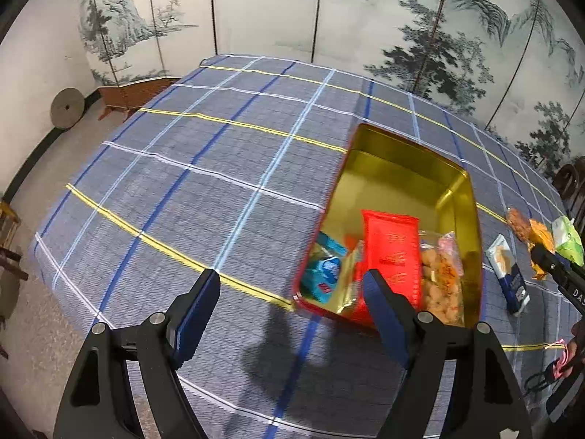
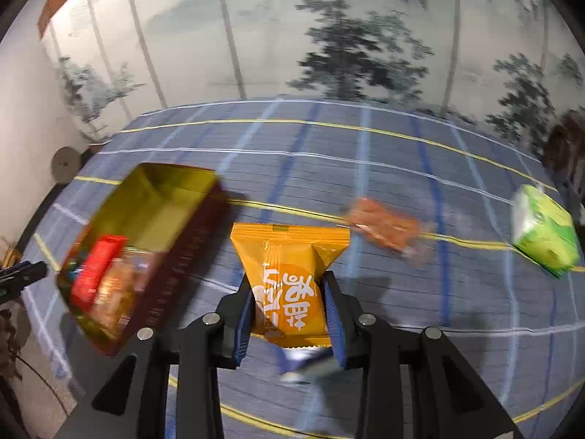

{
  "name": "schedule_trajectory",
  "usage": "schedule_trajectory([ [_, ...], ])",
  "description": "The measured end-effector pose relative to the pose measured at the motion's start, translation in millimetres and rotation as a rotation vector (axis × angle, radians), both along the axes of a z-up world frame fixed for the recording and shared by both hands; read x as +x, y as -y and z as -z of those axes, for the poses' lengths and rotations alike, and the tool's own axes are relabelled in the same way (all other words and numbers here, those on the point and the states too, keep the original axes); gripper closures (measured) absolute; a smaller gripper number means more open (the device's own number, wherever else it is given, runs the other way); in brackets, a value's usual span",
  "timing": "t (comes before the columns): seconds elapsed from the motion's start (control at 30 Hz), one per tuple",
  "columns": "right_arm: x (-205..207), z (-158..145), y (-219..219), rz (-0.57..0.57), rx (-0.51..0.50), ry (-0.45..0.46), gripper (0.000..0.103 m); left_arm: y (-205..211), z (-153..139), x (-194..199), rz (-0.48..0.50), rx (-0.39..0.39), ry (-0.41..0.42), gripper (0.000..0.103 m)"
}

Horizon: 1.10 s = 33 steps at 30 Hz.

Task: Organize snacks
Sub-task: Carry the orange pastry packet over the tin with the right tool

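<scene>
Two claws: both are in view above a desk covered with a blue-grey checked cloth (image 1: 204,183).
Left claw (image 1: 289,311): its jaws stand wide apart and nothing is between them; it hovers over the cloth just beside the near left corner of the tin.
Right claw (image 2: 289,314): its jaws are closed on an orange plastic snack packet with white characters (image 2: 289,274), which stands up between the blue pads, lifted off the cloth.
Tin: a rectangular tin box, gold inside and red outside (image 1: 413,168), lies open on the desk.
Inside the tin: a red packet (image 1: 393,252), a clear bag of brownish snacks (image 1: 440,278) and small blue packets (image 1: 323,274) at the near end; the far end is bare.
Outside the tin: a dark blue packet (image 1: 510,278), a clear packet of brown snack (image 2: 387,226) and a green and white carton (image 2: 544,230) lie on the cloth to the right of the tin.
</scene>
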State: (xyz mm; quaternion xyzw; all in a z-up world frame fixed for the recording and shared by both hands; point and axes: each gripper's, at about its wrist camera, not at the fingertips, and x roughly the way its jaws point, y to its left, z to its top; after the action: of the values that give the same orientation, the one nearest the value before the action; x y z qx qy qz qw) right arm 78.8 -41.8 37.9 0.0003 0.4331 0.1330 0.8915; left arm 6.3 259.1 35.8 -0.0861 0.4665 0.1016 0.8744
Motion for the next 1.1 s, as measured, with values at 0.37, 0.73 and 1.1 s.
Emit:
schedule_trajectory([
  [0.37, -3.5, 1.6, -88.3, -0.18, 0.013, -0.005, 0.068, -21.3, 4.9, -9.0, -0.052, 0.009, -0.02, 0.026],
  [0.73, -11.0, 11.6, -128.5, -0.26, -0.014, -0.014, 0.068, -35.4, 5.7, -13.9, -0.083, -0.002, -0.023, 0.026],
  [1.1, -8.2, 17.7, -147.2, -0.281, -0.03, -0.018, 0.068, -39.7, 6.6, -15.9, -0.089, 0.0, -0.029, 0.026],
])
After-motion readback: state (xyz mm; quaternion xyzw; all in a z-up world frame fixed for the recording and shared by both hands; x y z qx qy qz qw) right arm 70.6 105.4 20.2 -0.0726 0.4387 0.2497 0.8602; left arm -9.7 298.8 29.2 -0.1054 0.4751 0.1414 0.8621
